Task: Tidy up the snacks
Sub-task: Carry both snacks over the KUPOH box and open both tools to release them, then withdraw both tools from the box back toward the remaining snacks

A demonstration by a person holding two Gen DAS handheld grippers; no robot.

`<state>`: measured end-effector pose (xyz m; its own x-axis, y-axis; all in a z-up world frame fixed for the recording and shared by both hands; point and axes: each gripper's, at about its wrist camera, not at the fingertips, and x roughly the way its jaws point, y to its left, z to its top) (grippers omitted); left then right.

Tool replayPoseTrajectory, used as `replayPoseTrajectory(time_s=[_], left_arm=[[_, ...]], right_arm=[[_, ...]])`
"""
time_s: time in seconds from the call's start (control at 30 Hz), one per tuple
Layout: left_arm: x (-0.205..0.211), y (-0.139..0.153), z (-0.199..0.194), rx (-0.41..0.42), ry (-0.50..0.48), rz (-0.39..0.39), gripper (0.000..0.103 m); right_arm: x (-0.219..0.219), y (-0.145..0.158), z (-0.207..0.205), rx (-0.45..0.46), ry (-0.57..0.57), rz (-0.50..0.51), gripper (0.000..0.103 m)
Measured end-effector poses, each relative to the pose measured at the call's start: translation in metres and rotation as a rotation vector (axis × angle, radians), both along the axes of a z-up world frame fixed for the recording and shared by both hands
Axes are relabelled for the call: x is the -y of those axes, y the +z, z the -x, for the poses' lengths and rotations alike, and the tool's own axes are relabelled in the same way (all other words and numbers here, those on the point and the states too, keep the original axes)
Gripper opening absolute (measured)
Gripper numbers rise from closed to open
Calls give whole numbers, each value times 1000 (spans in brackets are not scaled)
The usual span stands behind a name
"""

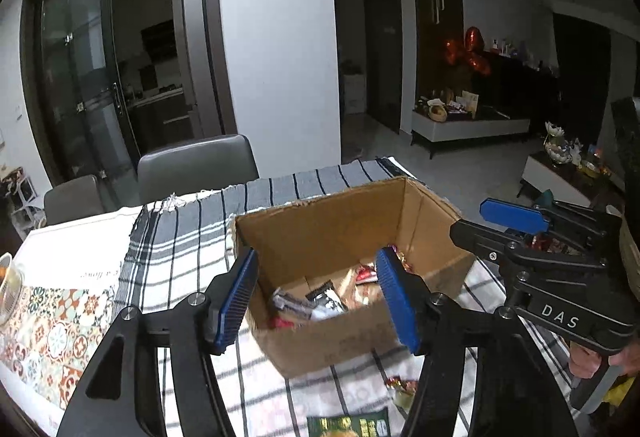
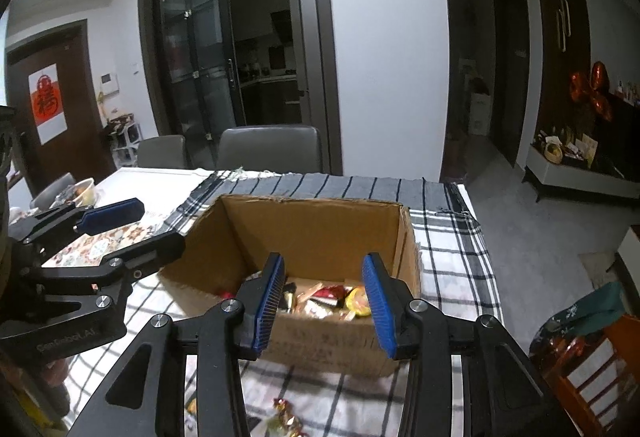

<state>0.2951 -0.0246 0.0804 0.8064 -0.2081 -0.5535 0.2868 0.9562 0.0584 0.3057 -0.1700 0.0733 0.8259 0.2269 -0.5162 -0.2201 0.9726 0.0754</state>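
An open cardboard box (image 1: pixel 320 221) (image 2: pixel 316 225) stands on the striped cloth and holds several wrapped snacks (image 1: pixel 320 301) (image 2: pixel 332 297). My left gripper (image 1: pixel 316 301) is open and empty, held above the box's near left corner. My right gripper (image 2: pixel 324 301) is open and empty, held just before the box's near wall. Each gripper shows in the other's view, the right one (image 1: pixel 516 221) to the box's right and the left one (image 2: pixel 120 221) to its left. A gold and red wrapped candy (image 1: pixel 400 385) (image 2: pixel 286 415) and a green packet (image 1: pixel 348 427) lie on the cloth before the box.
The table (image 2: pixel 152 177) carries a black-and-white checked cloth (image 1: pixel 180 249) (image 2: pixel 448 249) and a patterned mat (image 1: pixel 52 333). A bowl (image 2: pixel 82 191) sits far left. Grey chairs (image 1: pixel 196 161) (image 2: pixel 272 147) stand behind the table. A wooden chair (image 2: pixel 592 361) is at the right.
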Motion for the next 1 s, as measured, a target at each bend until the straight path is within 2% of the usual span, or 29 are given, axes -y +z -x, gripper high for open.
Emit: replayPoseTrajectory(time_s=[0.47, 0.73, 1.0], left_arm=[[-8, -18, 55, -24, 18, -5, 61], [-7, -42, 68, -58, 20, -40, 63], [-4, -86, 71, -159, 32, -51, 63]], right_arm=[[-12, -21, 47, -32, 58, -11, 42], [-15, -52, 57, -112, 94, 11, 42], [-17, -94, 52, -228, 114, 42, 42]])
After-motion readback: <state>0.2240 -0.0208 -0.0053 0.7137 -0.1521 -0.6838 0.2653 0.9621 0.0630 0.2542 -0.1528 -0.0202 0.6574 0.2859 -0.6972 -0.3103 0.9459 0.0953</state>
